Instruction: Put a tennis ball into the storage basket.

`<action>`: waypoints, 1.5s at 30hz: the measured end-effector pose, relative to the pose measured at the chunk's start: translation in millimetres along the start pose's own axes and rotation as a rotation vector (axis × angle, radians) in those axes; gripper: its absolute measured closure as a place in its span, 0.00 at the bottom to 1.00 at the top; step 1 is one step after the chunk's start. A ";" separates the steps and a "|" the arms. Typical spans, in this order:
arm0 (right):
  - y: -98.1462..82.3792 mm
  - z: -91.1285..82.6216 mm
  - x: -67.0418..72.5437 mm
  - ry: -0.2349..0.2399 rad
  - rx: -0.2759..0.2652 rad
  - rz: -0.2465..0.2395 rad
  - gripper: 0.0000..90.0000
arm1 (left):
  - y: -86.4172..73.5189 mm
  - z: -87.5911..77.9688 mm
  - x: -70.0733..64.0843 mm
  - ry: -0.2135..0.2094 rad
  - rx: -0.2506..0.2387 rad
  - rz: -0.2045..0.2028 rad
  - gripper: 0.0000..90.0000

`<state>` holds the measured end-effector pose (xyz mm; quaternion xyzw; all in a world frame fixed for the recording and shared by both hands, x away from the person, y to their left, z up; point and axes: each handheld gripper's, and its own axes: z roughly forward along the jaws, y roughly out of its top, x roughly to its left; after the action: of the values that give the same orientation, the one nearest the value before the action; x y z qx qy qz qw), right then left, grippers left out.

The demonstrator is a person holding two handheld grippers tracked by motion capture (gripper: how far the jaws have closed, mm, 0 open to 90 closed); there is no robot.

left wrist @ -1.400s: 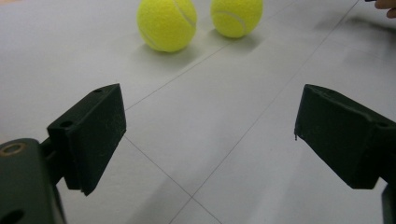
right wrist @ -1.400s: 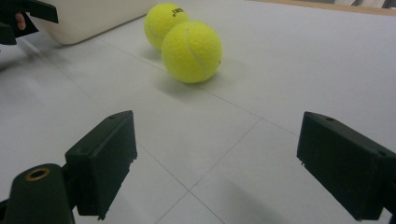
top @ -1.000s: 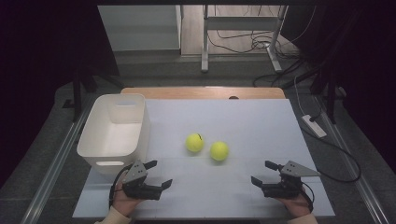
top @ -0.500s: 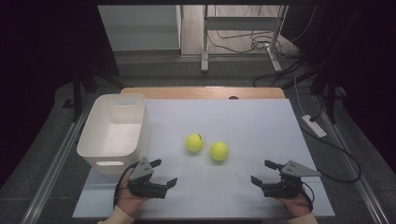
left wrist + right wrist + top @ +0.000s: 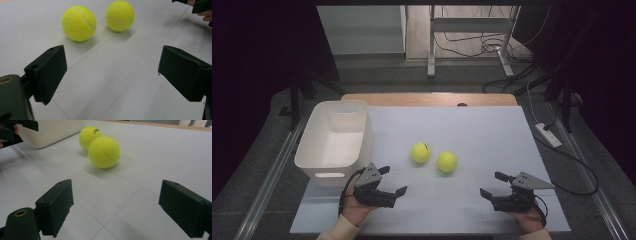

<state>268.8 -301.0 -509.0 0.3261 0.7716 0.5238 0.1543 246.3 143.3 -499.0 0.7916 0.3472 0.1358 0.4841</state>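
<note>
Two yellow tennis balls lie close together mid-table: the left ball (image 5: 420, 152) (image 5: 79, 23) (image 5: 90, 135) and the right ball (image 5: 446, 161) (image 5: 120, 15) (image 5: 104, 152). My left gripper (image 5: 393, 181) (image 5: 112, 72) is open and empty, low over the sheet near the front edge, and both balls lie ahead of its jaws. My right gripper (image 5: 492, 184) (image 5: 116, 205) is also open and empty at the front right, with the right ball the nearer one to it. A white bin (image 5: 339, 105) (image 5: 55, 130) stands at the table's left.
A white sheet (image 5: 472, 130) covers the wooden table (image 5: 427, 98). The bin's front wall is just behind my left hand. A power strip (image 5: 548, 135) with its cable lies on the floor off the right edge. Table legs and cables stand beyond the far edge.
My left gripper has slid a little to the right and forward, toward the balls. The right gripper and both balls have stayed put.
</note>
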 end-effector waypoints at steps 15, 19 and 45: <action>1.1 0.2 1.0 -0.007 0.000 -0.004 0.14 | 15.5 5.6 -1.8 0.002 0.015 0.003 0.10; 0.9 0.2 1.1 -0.007 0.002 -0.006 0.14 | 20.3 5.8 -0.6 0.009 0.015 0.001 0.10; 1.4 -0.5 0.8 -0.004 -0.008 -0.009 0.14 | 52.5 18.7 -1.4 0.029 0.048 0.012 0.09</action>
<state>268.4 -300.5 -507.4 0.3230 0.7707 0.5255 0.1596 277.5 114.5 -462.9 0.8031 0.3524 0.1416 0.4591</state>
